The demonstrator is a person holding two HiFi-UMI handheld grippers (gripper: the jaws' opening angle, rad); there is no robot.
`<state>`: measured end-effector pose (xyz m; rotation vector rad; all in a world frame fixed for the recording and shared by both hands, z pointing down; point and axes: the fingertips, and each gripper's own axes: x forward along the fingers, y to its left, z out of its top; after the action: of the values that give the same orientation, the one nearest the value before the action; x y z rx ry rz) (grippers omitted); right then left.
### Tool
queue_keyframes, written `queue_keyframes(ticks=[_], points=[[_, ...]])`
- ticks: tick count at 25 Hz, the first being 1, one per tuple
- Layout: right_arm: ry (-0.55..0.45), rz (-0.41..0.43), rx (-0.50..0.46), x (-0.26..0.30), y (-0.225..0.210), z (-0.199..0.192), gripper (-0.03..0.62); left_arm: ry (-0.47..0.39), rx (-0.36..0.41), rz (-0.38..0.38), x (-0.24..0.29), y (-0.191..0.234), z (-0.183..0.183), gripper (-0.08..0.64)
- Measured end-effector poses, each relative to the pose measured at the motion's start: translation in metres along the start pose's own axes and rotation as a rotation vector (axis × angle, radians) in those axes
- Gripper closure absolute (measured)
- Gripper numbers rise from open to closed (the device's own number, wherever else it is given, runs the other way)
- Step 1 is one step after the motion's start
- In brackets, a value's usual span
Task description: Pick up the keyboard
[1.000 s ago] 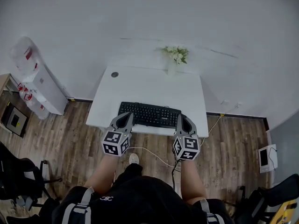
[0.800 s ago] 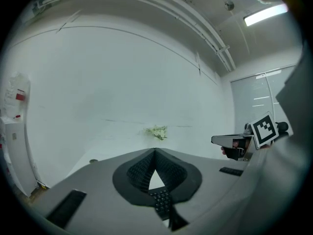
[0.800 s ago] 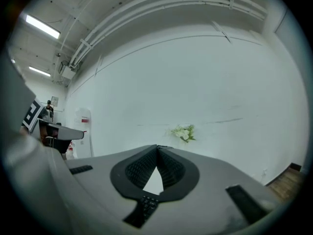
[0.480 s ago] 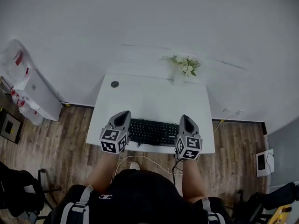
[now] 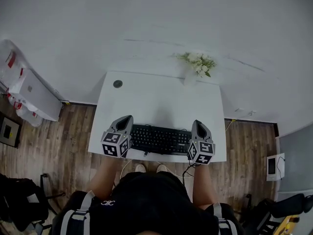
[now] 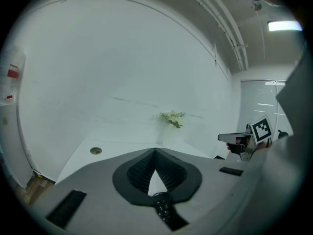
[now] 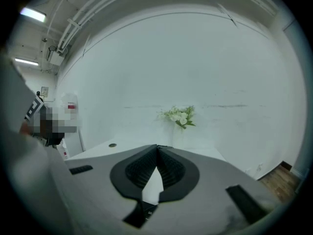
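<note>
A black keyboard (image 5: 159,139) lies along the near edge of the white desk (image 5: 156,102). My left gripper (image 5: 125,118) hovers over the keyboard's left end, its jaws shut with nothing between them. My right gripper (image 5: 197,123) is at the keyboard's right end, also shut and empty. In the left gripper view the jaws (image 6: 155,153) meet at their tips, and a few keys (image 6: 163,209) show below them. In the right gripper view the jaws (image 7: 157,149) are likewise closed, with a dark corner of the keyboard (image 7: 144,212) beneath.
A vase of white flowers (image 5: 198,64) stands at the desk's far right edge against the wall. A round cable hole (image 5: 117,83) sits at the far left corner. A cable (image 5: 131,161) hangs from the desk front. White bags (image 5: 22,89) and chairs stand on the wooden floor.
Both grippers moved forward over the desk and sank toward the keyboard's two ends. The head view shifted, so the desk sits closer beneath me. Both jaws stayed shut.
</note>
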<state>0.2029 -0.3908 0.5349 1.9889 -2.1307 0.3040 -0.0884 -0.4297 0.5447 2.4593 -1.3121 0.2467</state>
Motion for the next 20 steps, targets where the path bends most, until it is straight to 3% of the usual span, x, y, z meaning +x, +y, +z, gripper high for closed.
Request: queue_keyframes(ticks=[6,12,15,20], points=[[0.028,-0.01,0.045,0.02,-0.027,-0.014,0.588,0.108,-0.017,0.014,0.024,0.02,-0.026,0.56],[0.16,0.002,0.1,0.039,-0.053,-0.059,0.586,0.26,-0.043,0.007,0.044,0.035,-0.066,0.55],[0.219,0.045,0.147,0.042,-0.057,-0.085,0.537,0.347,-0.06,-0.008,0.045,0.04,-0.096,0.438],[0.282,0.076,0.221,0.048,-0.07,-0.117,0.471,0.466,-0.115,0.013,0.043,0.056,-0.14,0.335]])
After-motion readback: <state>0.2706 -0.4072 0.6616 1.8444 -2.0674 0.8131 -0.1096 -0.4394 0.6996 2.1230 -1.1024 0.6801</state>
